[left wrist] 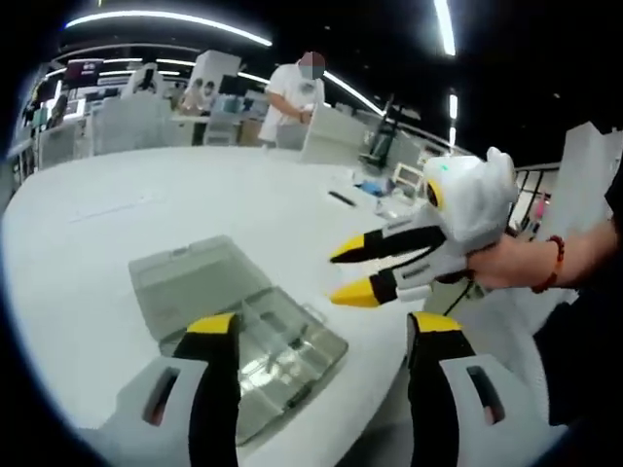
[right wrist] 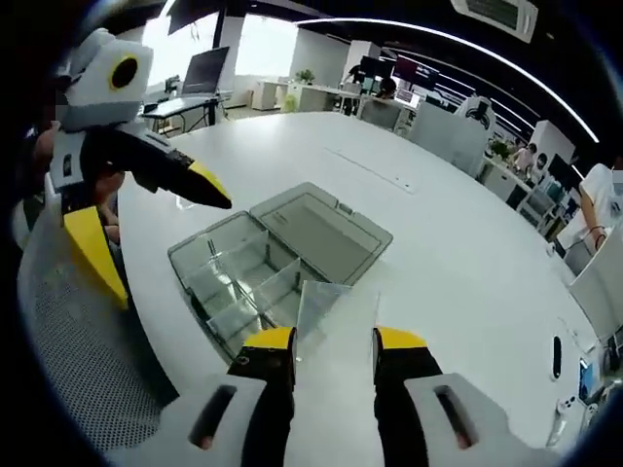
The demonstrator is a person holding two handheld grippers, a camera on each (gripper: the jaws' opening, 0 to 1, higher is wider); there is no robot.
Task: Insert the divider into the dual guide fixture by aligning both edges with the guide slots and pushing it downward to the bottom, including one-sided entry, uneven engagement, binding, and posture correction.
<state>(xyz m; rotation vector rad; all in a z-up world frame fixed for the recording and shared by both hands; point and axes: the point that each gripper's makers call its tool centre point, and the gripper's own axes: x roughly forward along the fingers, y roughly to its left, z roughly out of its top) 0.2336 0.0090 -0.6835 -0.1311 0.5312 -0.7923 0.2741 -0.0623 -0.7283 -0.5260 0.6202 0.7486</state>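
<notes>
Right gripper clamping clear divider just beside open compartment box, left gripper jaws apart above box, empty

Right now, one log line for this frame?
right gripper: shut on clear divider | left gripper: open | compartment box: lid open, on table | divider: not inserted

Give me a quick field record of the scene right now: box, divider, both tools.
box: clear compartment organizer on the white table, lid open and lying flat beside it
divider: clear panel held upright at the right tool, above the table, next to the box, not yet in any slot
right tool: jaws closed on the divider's lower edge
left tool: jaws apart, nothing between them, hovering over the box's near side
other: person standing at a far desk
</notes>
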